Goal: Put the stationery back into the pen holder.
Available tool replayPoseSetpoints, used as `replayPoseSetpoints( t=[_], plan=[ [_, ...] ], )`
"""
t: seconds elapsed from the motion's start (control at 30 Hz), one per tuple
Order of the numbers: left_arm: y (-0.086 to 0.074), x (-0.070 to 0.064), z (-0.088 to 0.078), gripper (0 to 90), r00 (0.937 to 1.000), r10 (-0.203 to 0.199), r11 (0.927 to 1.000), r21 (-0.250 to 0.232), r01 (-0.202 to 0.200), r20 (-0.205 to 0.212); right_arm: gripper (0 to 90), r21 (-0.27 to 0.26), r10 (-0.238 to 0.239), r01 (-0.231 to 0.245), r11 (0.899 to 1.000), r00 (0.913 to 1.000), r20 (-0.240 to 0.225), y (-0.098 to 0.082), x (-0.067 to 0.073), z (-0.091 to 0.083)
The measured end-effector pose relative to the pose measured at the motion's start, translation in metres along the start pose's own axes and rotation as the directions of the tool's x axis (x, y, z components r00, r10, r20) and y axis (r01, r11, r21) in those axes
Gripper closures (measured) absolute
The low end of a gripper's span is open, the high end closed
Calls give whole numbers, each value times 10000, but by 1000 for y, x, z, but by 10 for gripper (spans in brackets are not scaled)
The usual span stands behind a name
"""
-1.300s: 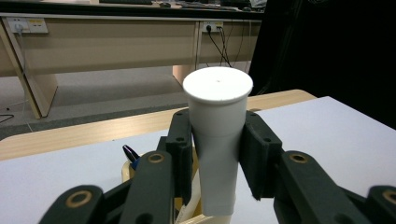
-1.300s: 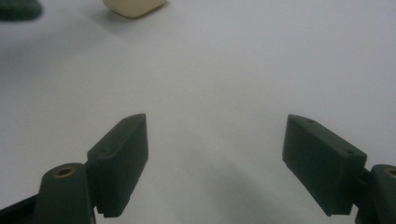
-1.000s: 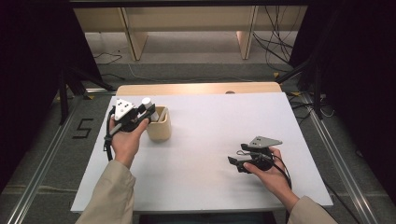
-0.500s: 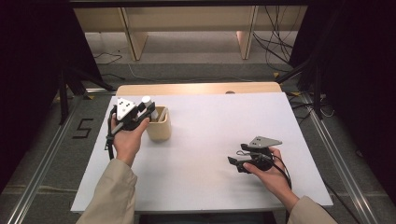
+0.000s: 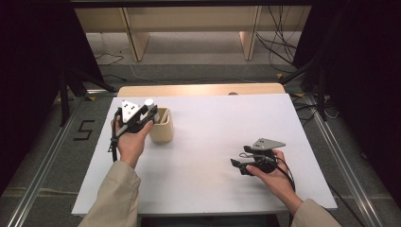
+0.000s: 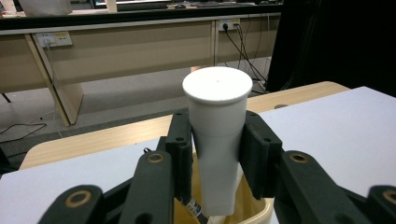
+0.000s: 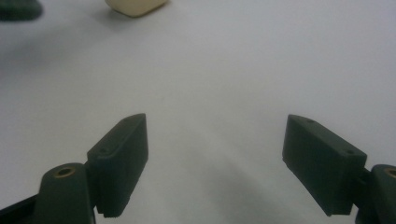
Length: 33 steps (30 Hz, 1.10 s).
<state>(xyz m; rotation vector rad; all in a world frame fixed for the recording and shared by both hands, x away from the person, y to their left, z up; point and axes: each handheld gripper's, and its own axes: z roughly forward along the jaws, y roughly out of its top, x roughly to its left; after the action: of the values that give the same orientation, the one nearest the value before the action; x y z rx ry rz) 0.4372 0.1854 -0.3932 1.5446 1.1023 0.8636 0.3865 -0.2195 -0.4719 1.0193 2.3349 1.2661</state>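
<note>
My left gripper [image 6: 215, 149] is shut on a white tapered tube with a flat round cap [image 6: 217, 140], held upright with its lower end inside a beige cup [image 6: 252, 213]. From above, that left gripper [image 5: 147, 112] hovers over the beige cup [image 5: 162, 130] at the left of the white table [image 5: 213, 142], and the tube's cap [image 5: 149, 102] shows above it. My right gripper [image 5: 235, 164] rests low on the table at the right, open, pointing left. Its pads [image 7: 122, 156] stand wide apart over bare white surface, and the cup [image 7: 135, 6] shows far off.
A wooden table edge [image 5: 198, 90] runs behind the white top. Beyond it stand wooden desk legs [image 5: 135, 38] and loose cables [image 5: 279, 42] on the floor. A "5" mark [image 5: 82, 130] lies on the floor at the left.
</note>
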Motion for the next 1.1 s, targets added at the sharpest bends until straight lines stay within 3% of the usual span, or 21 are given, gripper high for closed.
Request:
replayPoseSetpoints(
  t=[1.1],
  plan=[
    [-18,4,11,669,9997,96,9991,427,-86,-227,232,10,19,-19,10000,10000,-40,0,1,1]
  ],
)
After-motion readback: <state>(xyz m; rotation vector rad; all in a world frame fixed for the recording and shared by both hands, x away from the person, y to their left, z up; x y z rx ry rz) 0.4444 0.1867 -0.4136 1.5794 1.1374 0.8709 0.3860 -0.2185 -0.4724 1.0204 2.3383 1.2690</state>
